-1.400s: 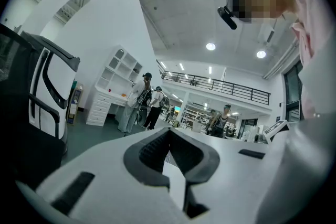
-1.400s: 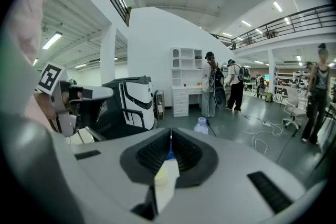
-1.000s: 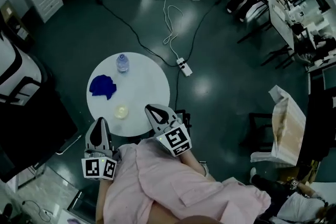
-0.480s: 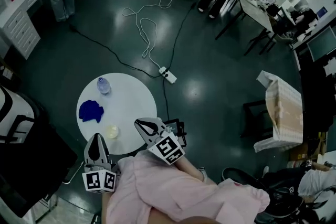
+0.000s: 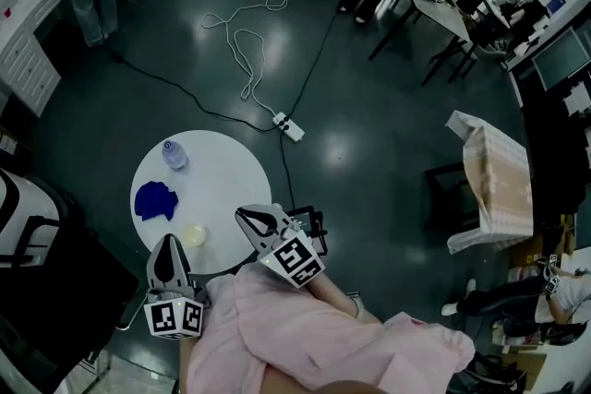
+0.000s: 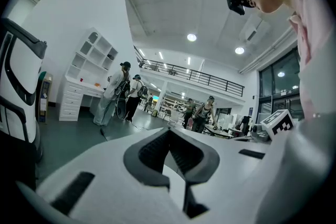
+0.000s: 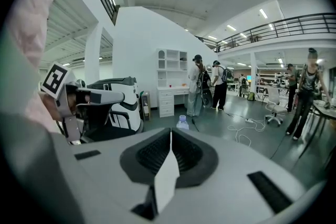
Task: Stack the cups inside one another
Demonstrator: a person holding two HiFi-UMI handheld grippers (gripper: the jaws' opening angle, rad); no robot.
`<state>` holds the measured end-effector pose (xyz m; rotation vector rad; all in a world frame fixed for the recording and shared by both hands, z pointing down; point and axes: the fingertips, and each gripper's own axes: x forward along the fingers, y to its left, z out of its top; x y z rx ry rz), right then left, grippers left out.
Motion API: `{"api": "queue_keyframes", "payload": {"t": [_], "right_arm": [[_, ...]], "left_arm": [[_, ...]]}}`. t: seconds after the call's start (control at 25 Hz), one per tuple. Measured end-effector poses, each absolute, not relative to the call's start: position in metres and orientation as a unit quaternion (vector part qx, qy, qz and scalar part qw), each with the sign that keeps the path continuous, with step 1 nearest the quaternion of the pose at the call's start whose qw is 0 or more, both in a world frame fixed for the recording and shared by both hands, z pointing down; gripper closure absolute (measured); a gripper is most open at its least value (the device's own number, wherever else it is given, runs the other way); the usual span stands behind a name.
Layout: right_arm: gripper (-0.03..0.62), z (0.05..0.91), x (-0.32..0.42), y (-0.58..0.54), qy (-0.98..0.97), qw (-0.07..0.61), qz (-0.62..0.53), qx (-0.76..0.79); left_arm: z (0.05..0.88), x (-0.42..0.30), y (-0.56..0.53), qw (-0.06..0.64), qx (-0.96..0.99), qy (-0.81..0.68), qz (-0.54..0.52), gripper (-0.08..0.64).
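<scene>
At counter [image 5: 231,163] near edge, left tool [image 5: 170,242] and right tool [image 5: 241,213] closed together, empty, barely shifted since second ago; cups [image 5: 194,234] perhaps nested already, stacking idle.

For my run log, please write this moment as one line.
left gripper: shut, empty | right gripper: shut, empty | pale yellowish cup: on round white table, not held

Head view: high overhead, steeply down, far from the small round white table [image 5: 231,189]. Camera on left gripper [image 6: 169,130]: low, level along the jaws, across the room. Camera on right gripper [image 7: 170,134]: tilted slightly down, facing over the table. Head and right gripper views share the clear plastic water bottle [image 5: 174,154]. Both gripper views share the white drawer cabinet [image 6: 71,102].
</scene>
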<state>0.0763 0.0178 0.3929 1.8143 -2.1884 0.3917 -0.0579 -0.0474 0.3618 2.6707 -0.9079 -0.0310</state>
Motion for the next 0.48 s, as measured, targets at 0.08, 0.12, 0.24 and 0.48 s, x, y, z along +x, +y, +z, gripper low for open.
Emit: {"api": "queue_keyframes", "payload": {"t": [0.08, 0.12, 0.24, 0.48], "right_arm": [[0.560, 0.393, 0.073, 0.020, -0.757, 0.138, 0.131, 0.625], [0.560, 0.392, 0.073, 0.019, -0.759, 0.141, 0.123, 0.624], [0.560, 0.382, 0.077, 0.009, -0.762, 0.159, 0.092, 0.621], [0.560, 0.384, 0.041, 0.002, -0.788, 0.206, 0.085, 0.573]], "left_arm": [[0.361, -0.060, -0.045, 0.157, 0.935, -0.318, -0.012, 0.550], [0.360, -0.059, -0.046, 0.153, 0.936, -0.317, -0.015, 0.551], [0.351, -0.051, -0.052, 0.137, 0.939, -0.314, -0.032, 0.551], [0.347, -0.075, -0.045, 0.147, 0.927, -0.344, -0.009, 0.551]]}}
